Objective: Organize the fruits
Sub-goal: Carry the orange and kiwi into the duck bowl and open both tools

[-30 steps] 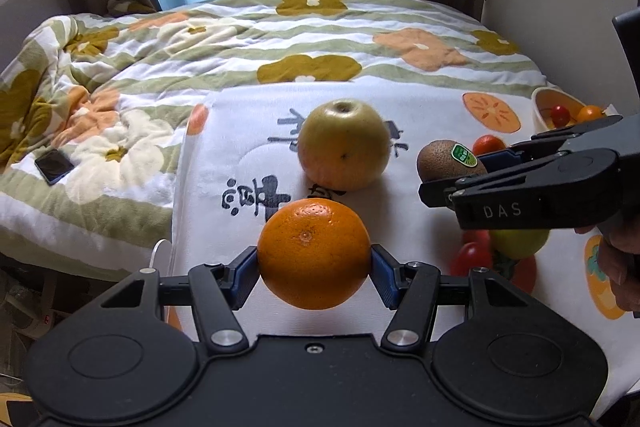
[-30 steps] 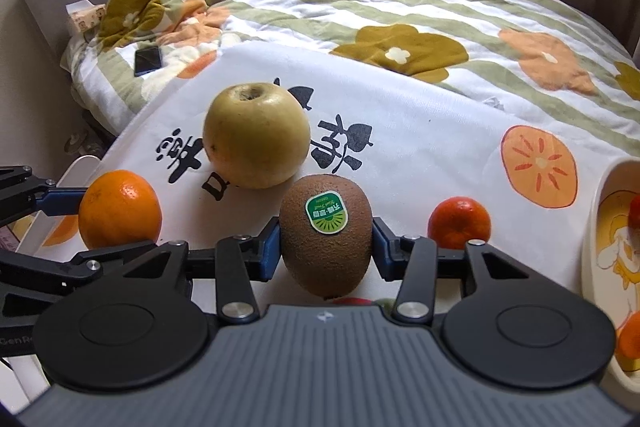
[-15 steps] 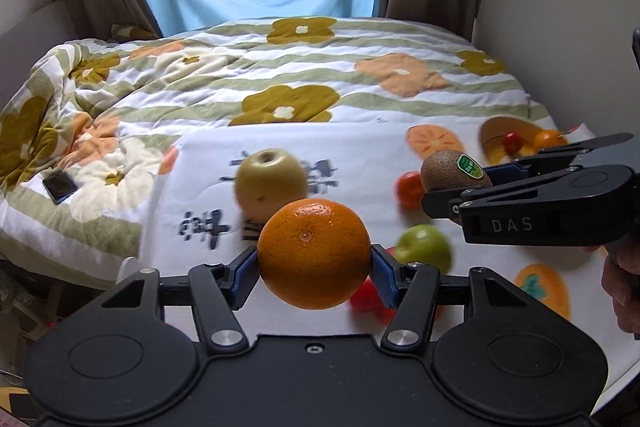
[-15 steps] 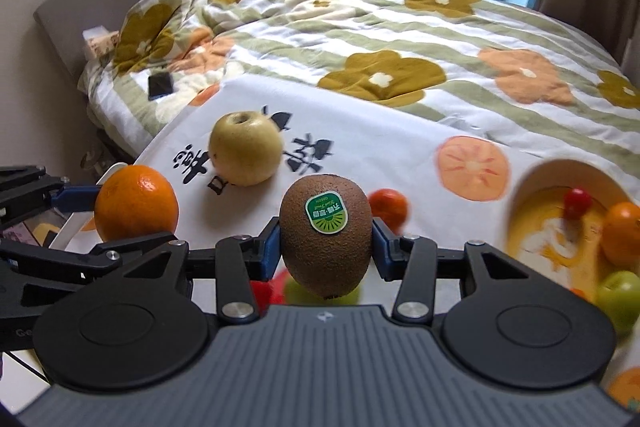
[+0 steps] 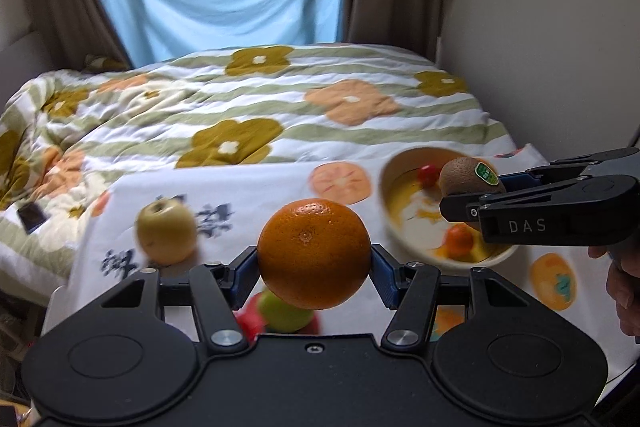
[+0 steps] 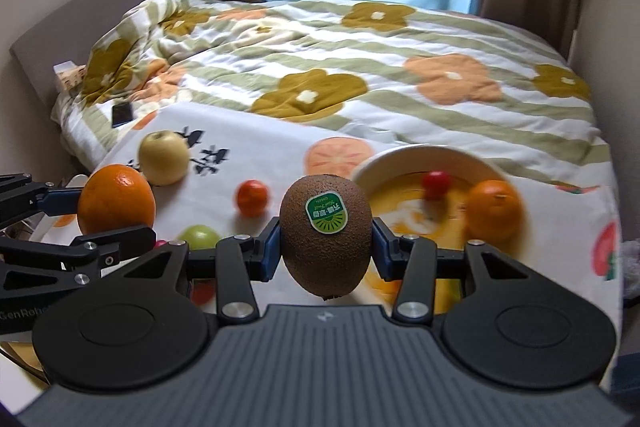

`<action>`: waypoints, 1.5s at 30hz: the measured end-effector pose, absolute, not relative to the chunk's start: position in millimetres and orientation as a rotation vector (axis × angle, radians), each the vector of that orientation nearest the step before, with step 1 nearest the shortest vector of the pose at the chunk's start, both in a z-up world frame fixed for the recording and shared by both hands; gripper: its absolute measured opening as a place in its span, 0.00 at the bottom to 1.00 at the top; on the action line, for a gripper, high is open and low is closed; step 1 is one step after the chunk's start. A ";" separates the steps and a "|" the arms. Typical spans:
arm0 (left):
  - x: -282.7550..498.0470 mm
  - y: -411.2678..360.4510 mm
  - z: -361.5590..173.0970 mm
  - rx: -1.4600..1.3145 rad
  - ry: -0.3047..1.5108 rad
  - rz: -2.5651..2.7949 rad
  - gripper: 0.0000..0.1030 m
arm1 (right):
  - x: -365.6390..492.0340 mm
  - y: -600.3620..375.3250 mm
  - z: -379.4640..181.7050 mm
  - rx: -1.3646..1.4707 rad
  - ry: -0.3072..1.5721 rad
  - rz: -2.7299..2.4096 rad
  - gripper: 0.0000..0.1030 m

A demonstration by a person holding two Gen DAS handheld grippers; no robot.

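My left gripper (image 5: 314, 267) is shut on a large orange (image 5: 314, 253) and holds it above the white cloth (image 5: 276, 183). My right gripper (image 6: 326, 247) is shut on a brown kiwi (image 6: 326, 235) with a green sticker, held just left of the cream bowl (image 6: 416, 155). The bowl (image 5: 390, 195) holds a cherry tomato (image 6: 436, 181) and an orange (image 6: 494, 211). On the cloth lie a yellow pear (image 6: 164, 157), a small tangerine (image 6: 252, 197) and a green apple (image 6: 200, 235). The right gripper and kiwi (image 5: 466, 177) show over the bowl in the left wrist view.
A flowered quilt (image 5: 248, 107) covers the bed behind the cloth. A dark phone (image 5: 31, 217) lies on the quilt at the left. The wall (image 5: 540, 27) stands close on the right. Red fruits (image 5: 248, 321) lie under the left gripper.
Both grippers have risen and swung right toward the bowl with their fruits. The pear has slid left in both views and the bowl is now nearer and larger.
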State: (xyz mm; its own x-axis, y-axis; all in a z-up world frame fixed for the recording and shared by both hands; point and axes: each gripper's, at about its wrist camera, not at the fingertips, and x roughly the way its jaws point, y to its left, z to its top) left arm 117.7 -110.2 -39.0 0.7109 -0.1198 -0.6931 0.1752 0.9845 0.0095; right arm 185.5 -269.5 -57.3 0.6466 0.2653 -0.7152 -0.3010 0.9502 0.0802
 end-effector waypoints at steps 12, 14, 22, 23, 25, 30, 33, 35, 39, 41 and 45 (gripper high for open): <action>180.6 -179.9 -57.5 0.174 0.762 -0.341 0.61 | 202.7 -332.3 -68.9 0.004 0.816 0.169 0.58; 194.9 -187.1 -65.4 0.192 0.772 -0.371 0.61 | 206.9 -338.7 -71.8 0.018 0.825 0.142 0.58; 236.4 -204.7 -103.1 0.274 0.830 -0.458 0.61 | 222.2 -353.7 -82.7 0.072 0.852 0.048 0.58; 240.1 -206.7 -108.4 0.285 0.840 -0.466 0.61 | 223.2 -354.9 -83.7 0.076 0.853 0.040 0.58; 244.2 -209.9 -117.5 0.314 0.859 -0.477 0.61 | 225.4 -356.7 -85.3 0.085 0.858 0.025 0.58; 248.9 -218.8 -133.9 0.352 0.895 -0.513 0.61 | 229.7 -360.4 -87.4 0.100 0.862 -0.002 0.58; 252.1 -221.2 -135.9 0.357 0.915 -0.530 0.61 | 231.8 -362.0 -88.4 0.111 0.866 -0.010 0.58; 253.4 -220.4 -135.1 0.347 0.926 -0.530 0.62 | 233.1 -361.8 -89.3 0.119 0.869 -0.011 0.58; 251.4 -215.6 -129.6 0.339 0.912 -0.530 0.75 | 235.7 -359.8 -89.4 0.119 0.867 -0.005 0.58; 246.7 -211.3 -121.2 0.331 0.876 -0.526 0.87 | 237.7 -356.8 -88.6 0.116 0.864 0.003 0.58; 243.3 -198.9 -108.6 0.290 0.860 -0.510 0.88 | 243.4 -349.1 -86.9 0.105 0.858 0.028 0.58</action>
State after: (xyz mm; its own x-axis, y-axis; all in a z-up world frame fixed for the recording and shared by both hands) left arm 243.3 -198.9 -108.6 0.5437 -0.3093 -0.7802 0.5369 0.8427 0.0401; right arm 243.4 -349.1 -86.9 0.6540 0.0672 -0.7535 0.0172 0.9945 0.1035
